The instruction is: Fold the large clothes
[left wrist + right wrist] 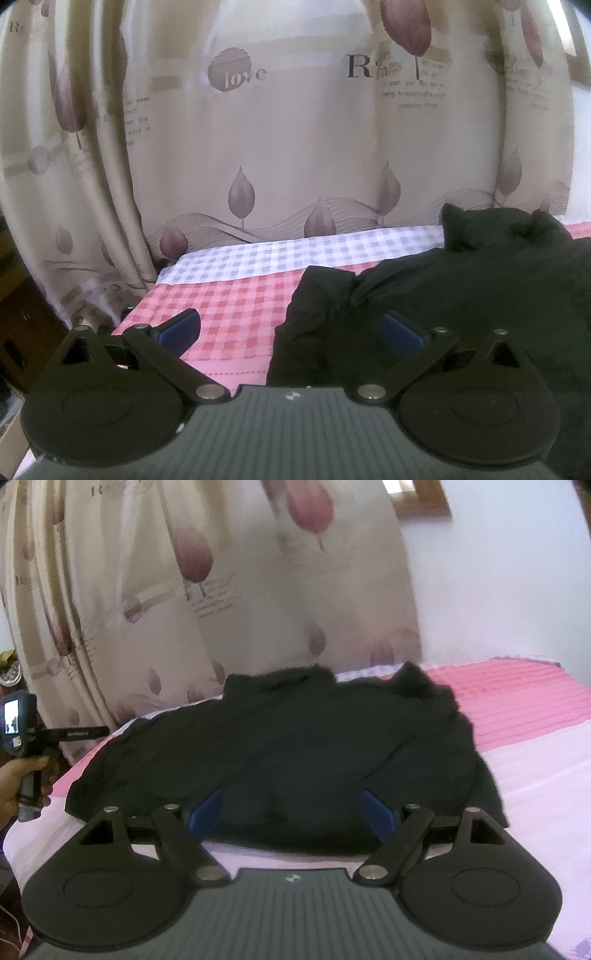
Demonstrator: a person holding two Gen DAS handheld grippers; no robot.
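A large black garment (280, 746) lies spread on the bed, collar end toward the curtain. In the left wrist view it (461, 295) fills the right half. My left gripper (291, 328) is open and empty, its fingers astride the garment's left edge, a little above the bedsheet. My right gripper (291, 810) is open and empty, just above the garment's near hem. The left gripper also shows in the right wrist view (85, 733), held by a hand at the far left.
The bed has a pink and white checked sheet (229, 302) and a pink striped part (524, 701). A beige leaf-print curtain (295, 147) hangs close behind the bed. Dark furniture (14, 332) stands at the left.
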